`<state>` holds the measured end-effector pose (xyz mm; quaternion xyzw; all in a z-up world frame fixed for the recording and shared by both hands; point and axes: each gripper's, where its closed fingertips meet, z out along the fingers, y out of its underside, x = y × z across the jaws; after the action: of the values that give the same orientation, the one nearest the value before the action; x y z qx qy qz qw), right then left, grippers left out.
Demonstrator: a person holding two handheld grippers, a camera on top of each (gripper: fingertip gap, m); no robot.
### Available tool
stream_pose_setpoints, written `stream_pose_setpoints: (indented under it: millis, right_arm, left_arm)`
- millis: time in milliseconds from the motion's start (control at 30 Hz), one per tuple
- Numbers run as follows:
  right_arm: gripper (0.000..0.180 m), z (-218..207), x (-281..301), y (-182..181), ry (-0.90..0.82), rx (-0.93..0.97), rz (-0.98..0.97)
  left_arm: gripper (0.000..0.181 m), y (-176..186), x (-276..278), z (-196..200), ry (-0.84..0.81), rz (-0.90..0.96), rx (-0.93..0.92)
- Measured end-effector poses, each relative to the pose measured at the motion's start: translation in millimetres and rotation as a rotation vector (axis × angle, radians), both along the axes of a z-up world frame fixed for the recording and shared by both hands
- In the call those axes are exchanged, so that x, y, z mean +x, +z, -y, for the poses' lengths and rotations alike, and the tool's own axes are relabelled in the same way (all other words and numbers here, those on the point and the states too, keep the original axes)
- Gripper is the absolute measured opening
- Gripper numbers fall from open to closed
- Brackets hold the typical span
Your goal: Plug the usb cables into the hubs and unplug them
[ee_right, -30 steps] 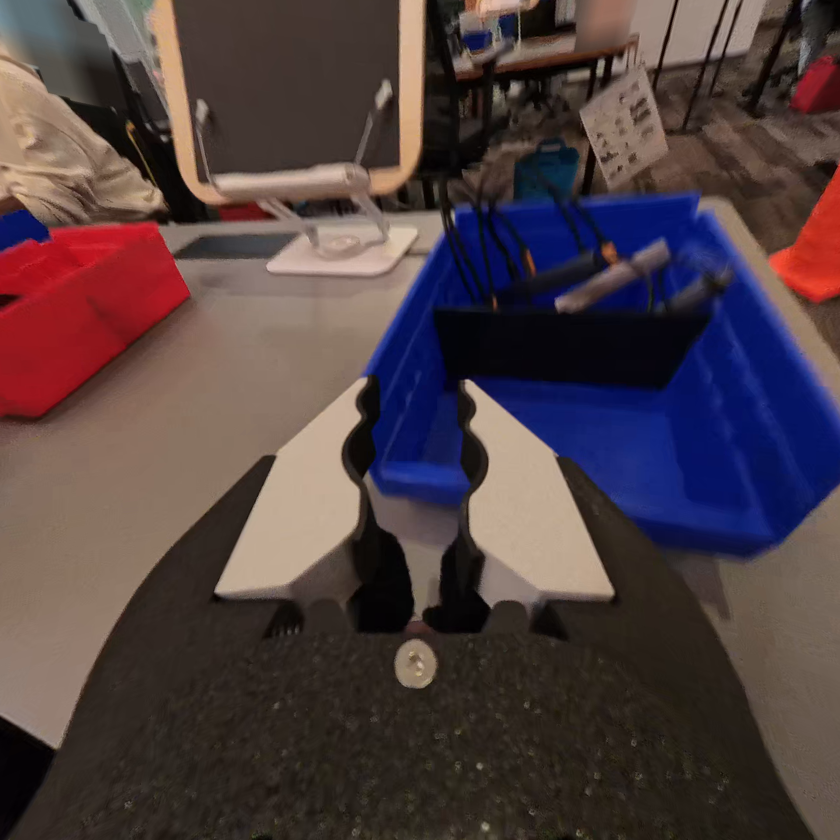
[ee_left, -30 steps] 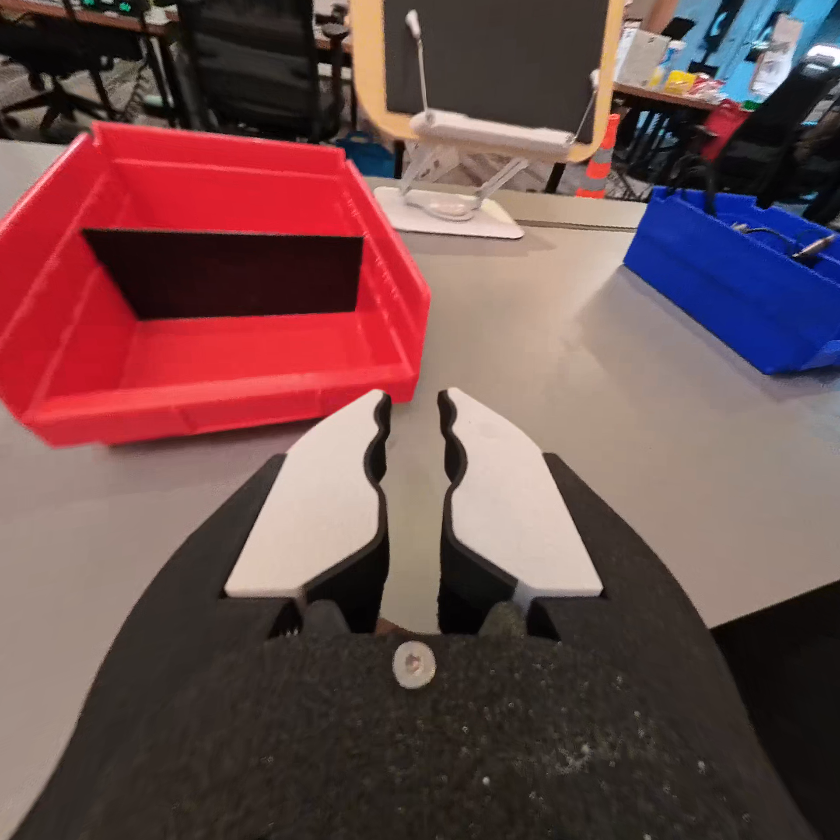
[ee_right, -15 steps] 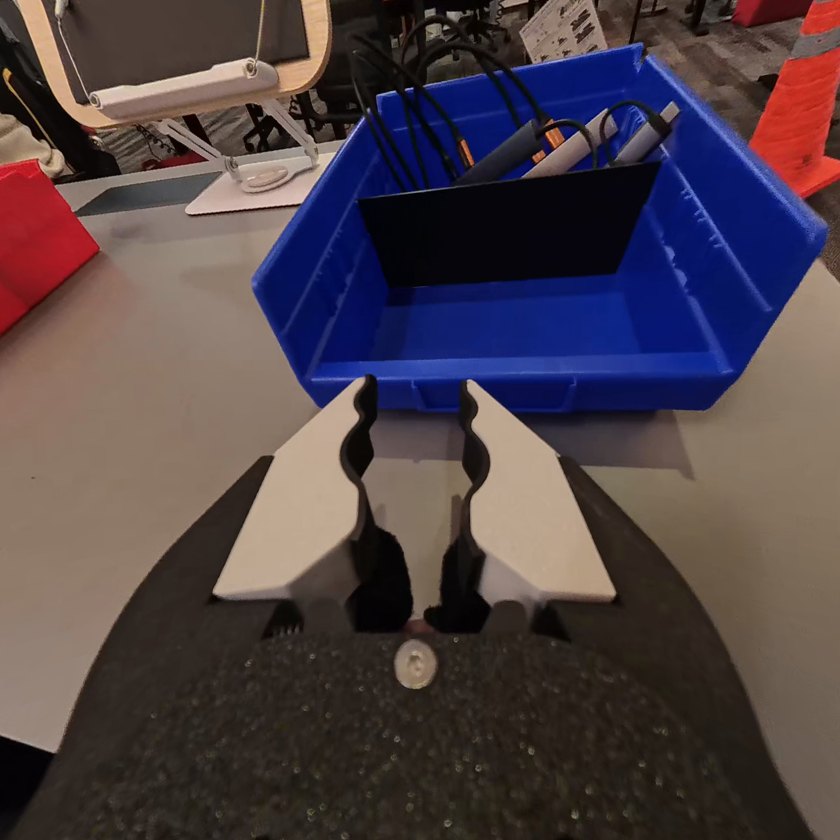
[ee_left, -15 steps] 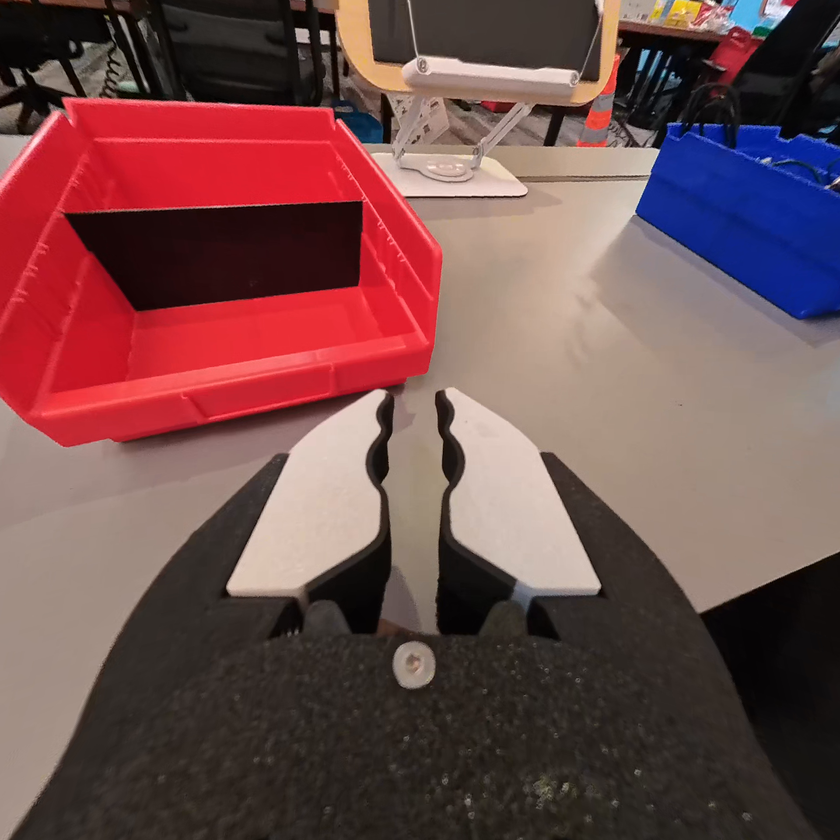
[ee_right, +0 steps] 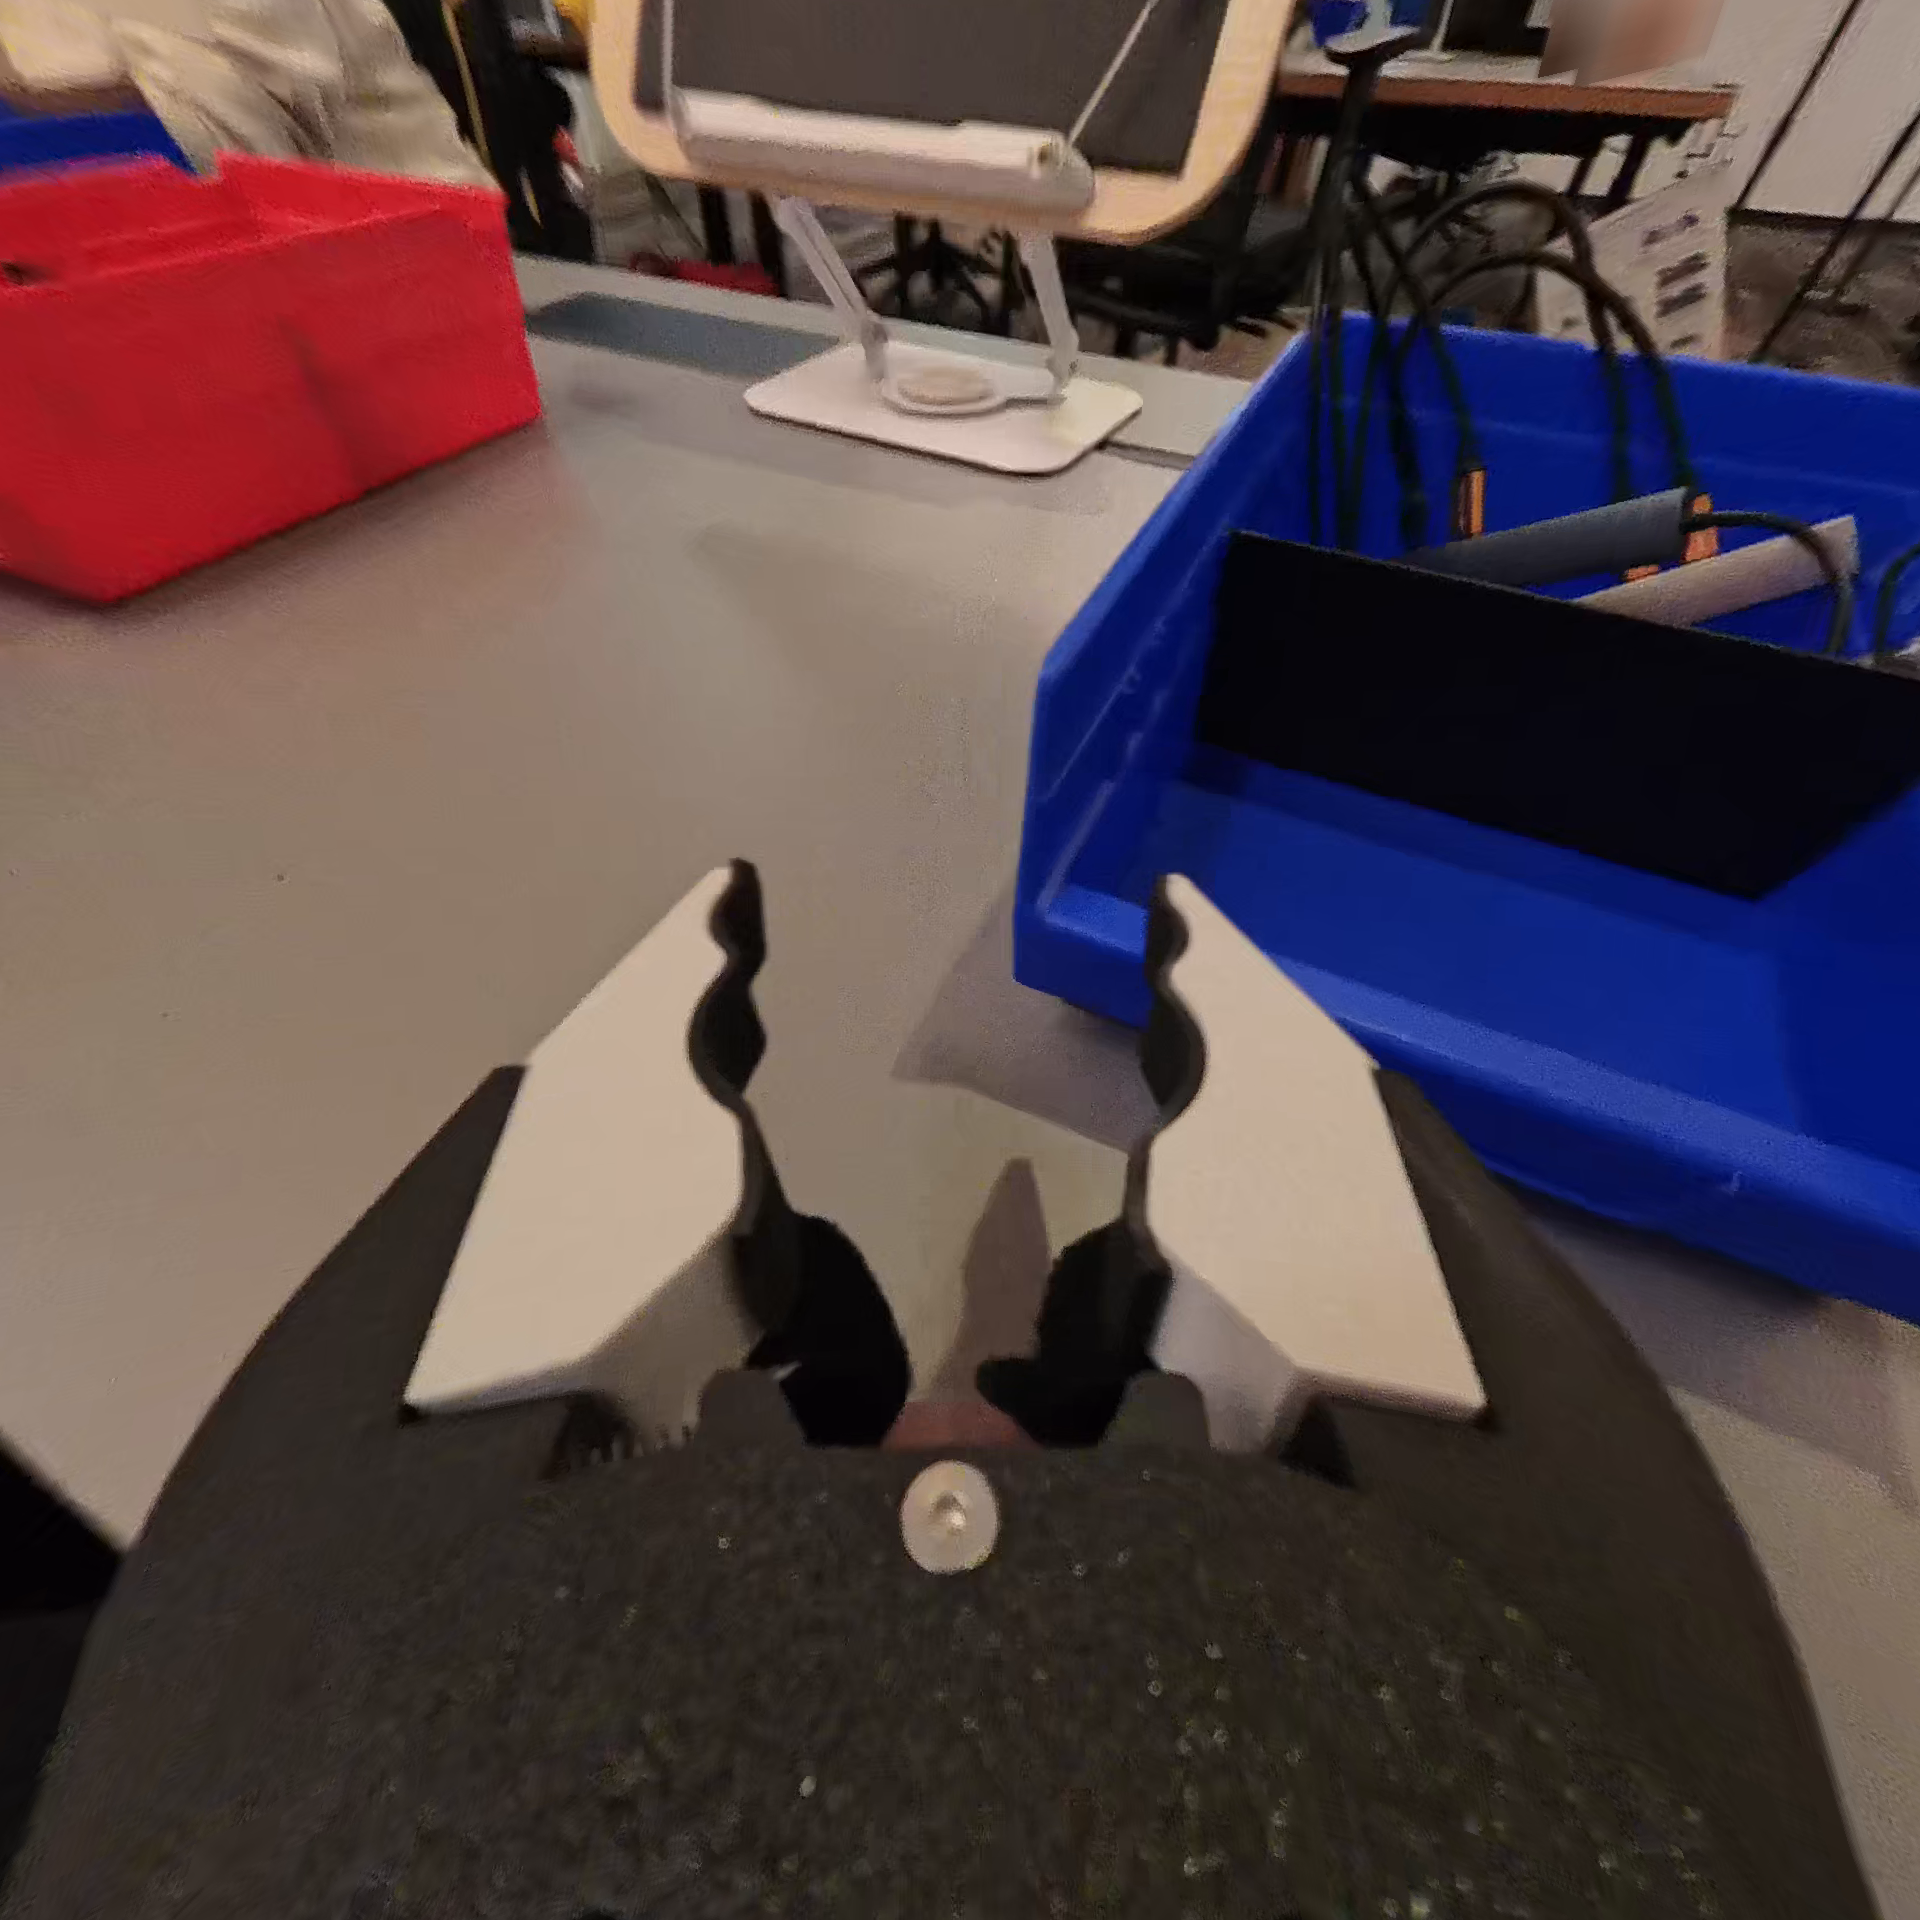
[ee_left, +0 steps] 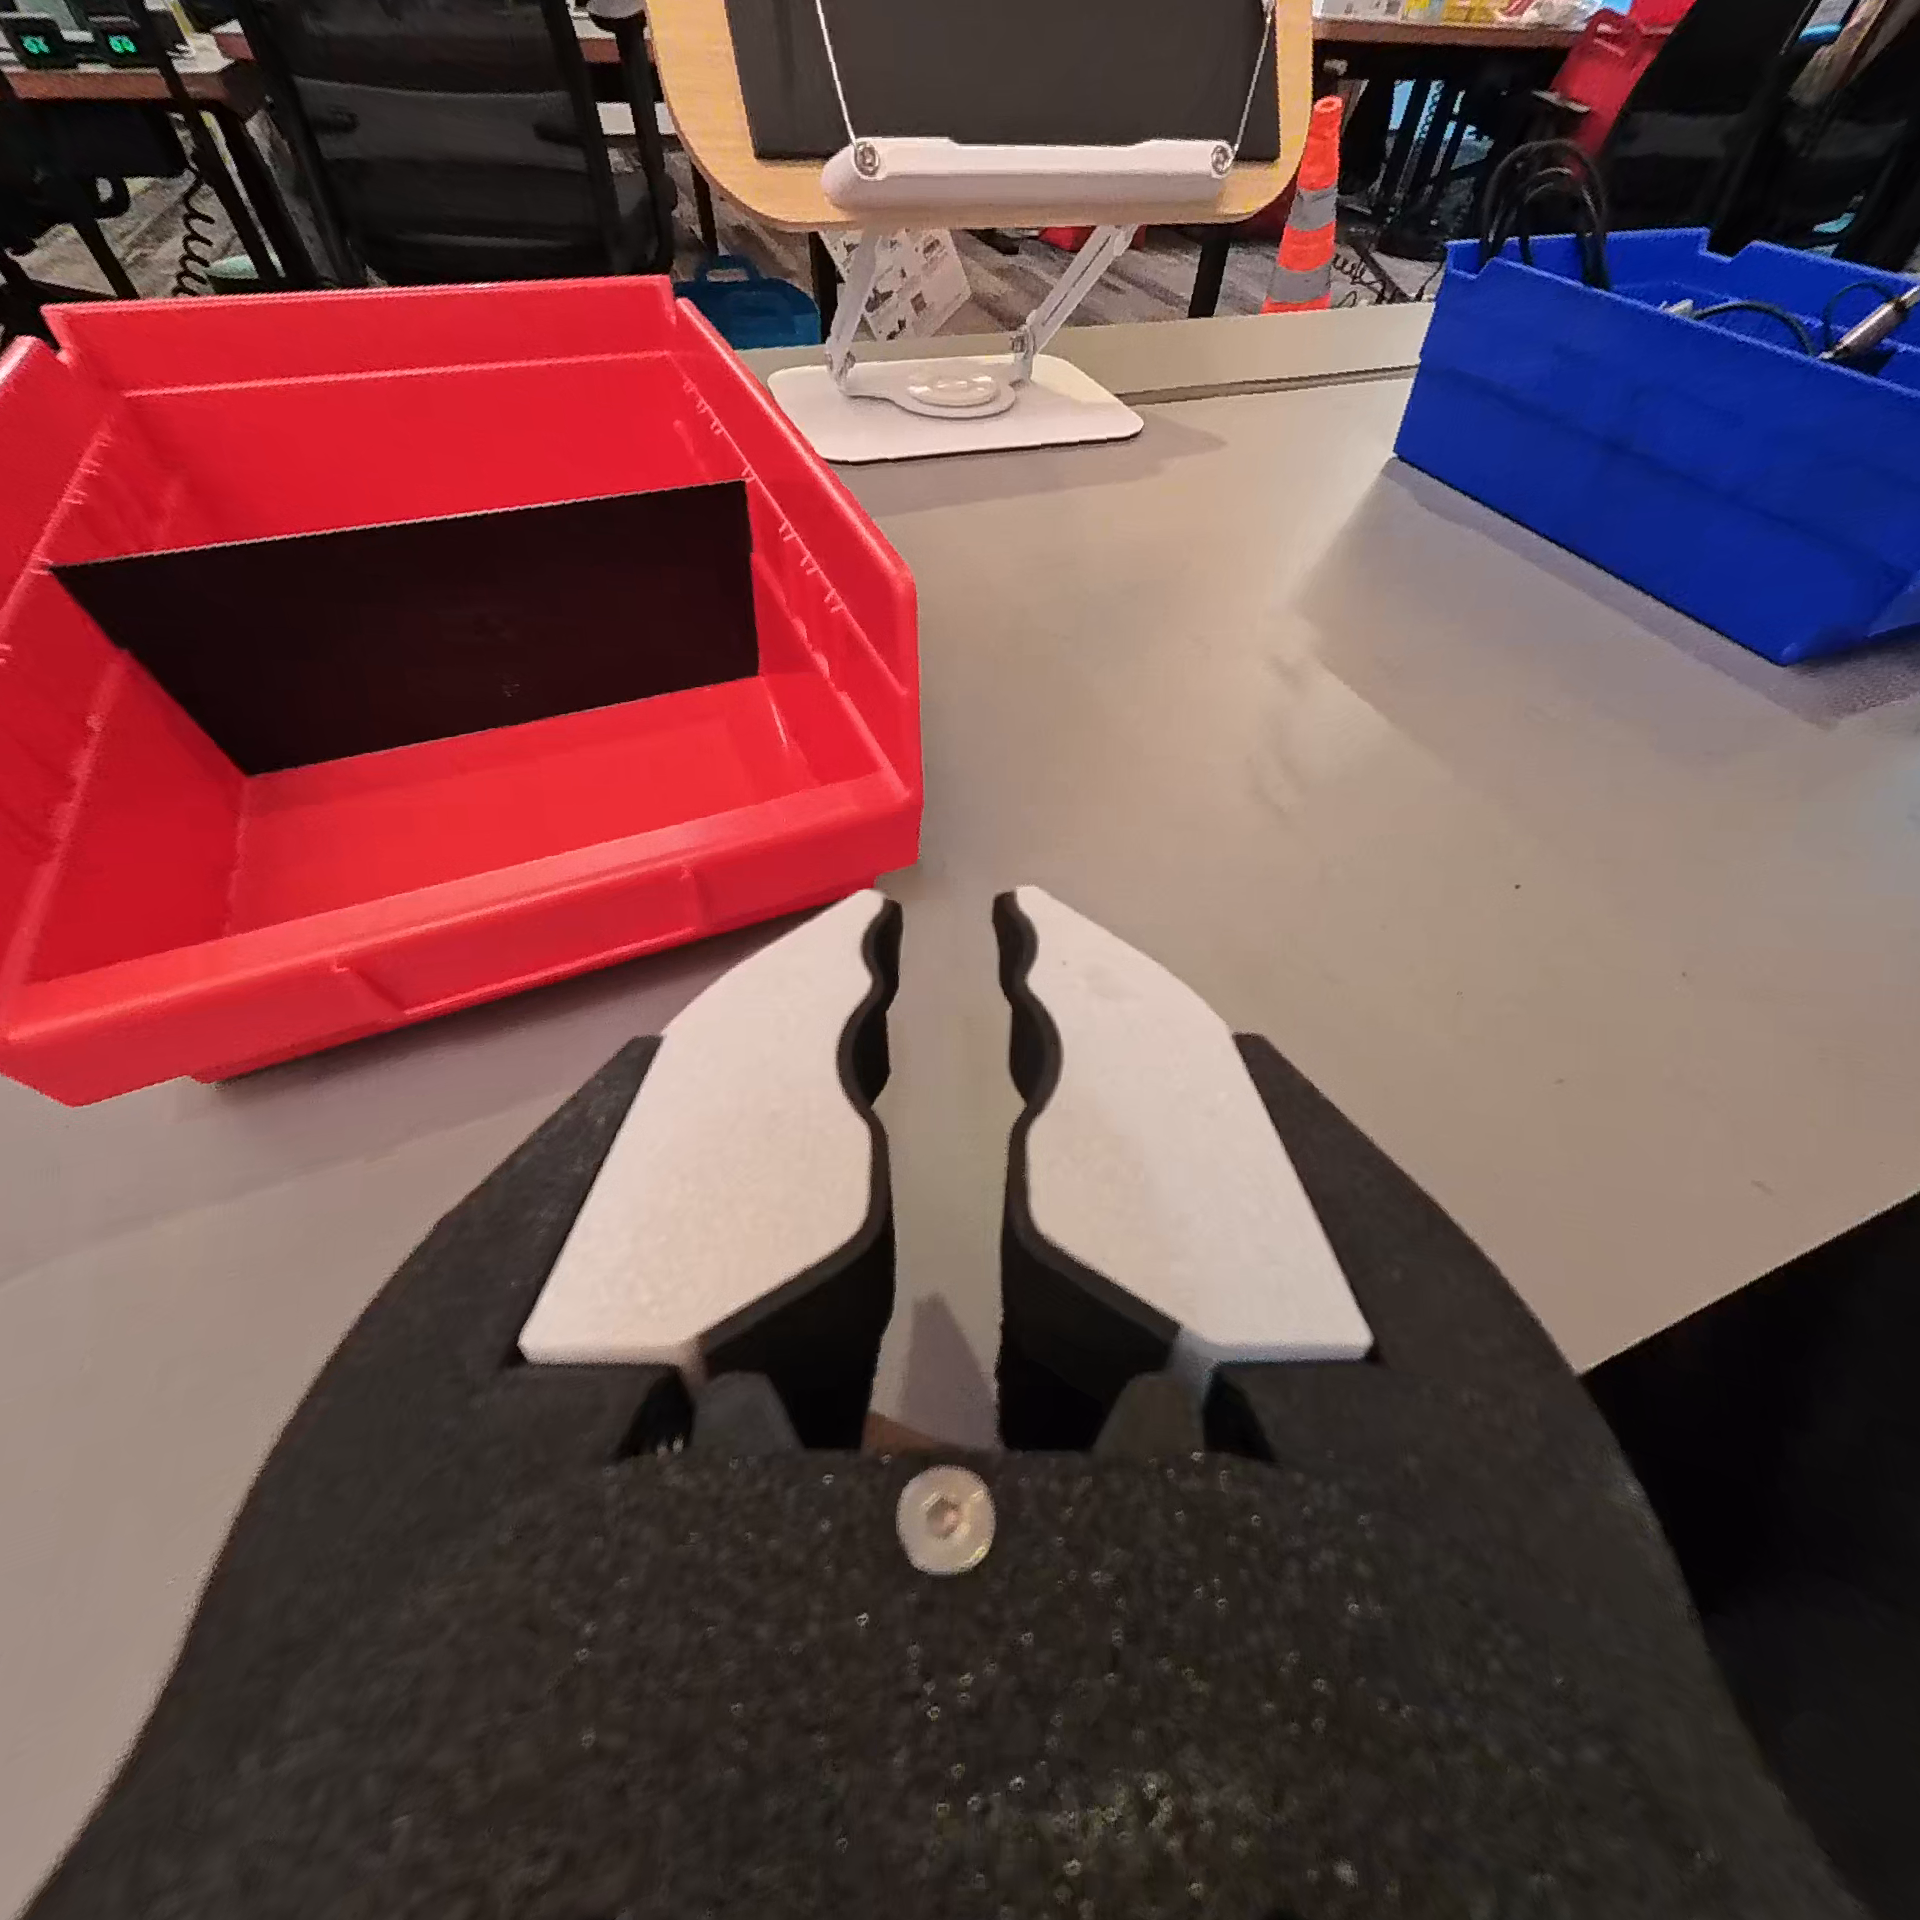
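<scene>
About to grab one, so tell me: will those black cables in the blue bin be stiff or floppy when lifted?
Probably springy: the cables arch above the blue bin unsupported. The hubs attached would likely dangle and drag.

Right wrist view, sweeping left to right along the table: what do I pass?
Red plastic bin → white metal stand base → blue plastic bin with a black divider, grey hubs and black cables behind it.

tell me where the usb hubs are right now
In the right wrist view the hubs lie in the blue bin's back compartment, behind its black divider, at the right.
</scene>
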<state>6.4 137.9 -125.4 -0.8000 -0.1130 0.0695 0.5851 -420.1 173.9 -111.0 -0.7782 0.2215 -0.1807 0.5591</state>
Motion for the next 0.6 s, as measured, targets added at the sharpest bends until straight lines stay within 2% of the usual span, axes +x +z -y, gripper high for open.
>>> stream_pose_setpoints:
  millis: [100, 233, 267, 333, 400, 467, 533, 600]
  right_arm:
    - [0.080, -19.1, -0.2, -9.7, -0.100, -0.030, 0.109]
    - [0.083, -39.5, -2.4, -22.6, -0.211, -0.124, 0.052]
    - [0.079, -41.4, -9.6, -24.9, -0.188, -0.143, 0.025]
    - [0.089, -42.9, -27.3, -23.9, -0.126, -0.145, -0.040]
    - [0.086, -38.9, -41.7, -22.1, -0.061, -0.140, -0.043]
    - [0.067, -31.4, -49.8, -14.2, -0.019, -0.103, -0.018]
    - [0.073, -25.4, -38.9, 5.5, -0.082, -0.021, -0.012]
    - [0.077, -16.1, -5.4, 28.2, -0.230, 0.073, -0.020]
  left_arm:
    - [0.020, -0.7, 7.0, 1.7, -0.023, -0.018, 0.018]
    - [0.024, 1.8, 18.3, 6.5, -0.053, -0.044, 0.060]
    - [0.026, 1.6, 22.4, 9.0, -0.070, -0.053, 0.070]
    - [0.031, 1.6, 28.1, 10.8, -0.066, -0.077, 0.090]
    - [0.035, 4.3, 41.1, 15.0, -0.080, -0.081, 0.104]
    - [0.040, 8.5, 70.4, 25.4, -0.150, -0.036, 0.109]
    - [0.041, 9.6, 114.5, 38.3, -0.260, -0.004, 0.094]
    - [0.046, 8.8, 163.3, 47.3, -0.356, -0.040, 0.086]
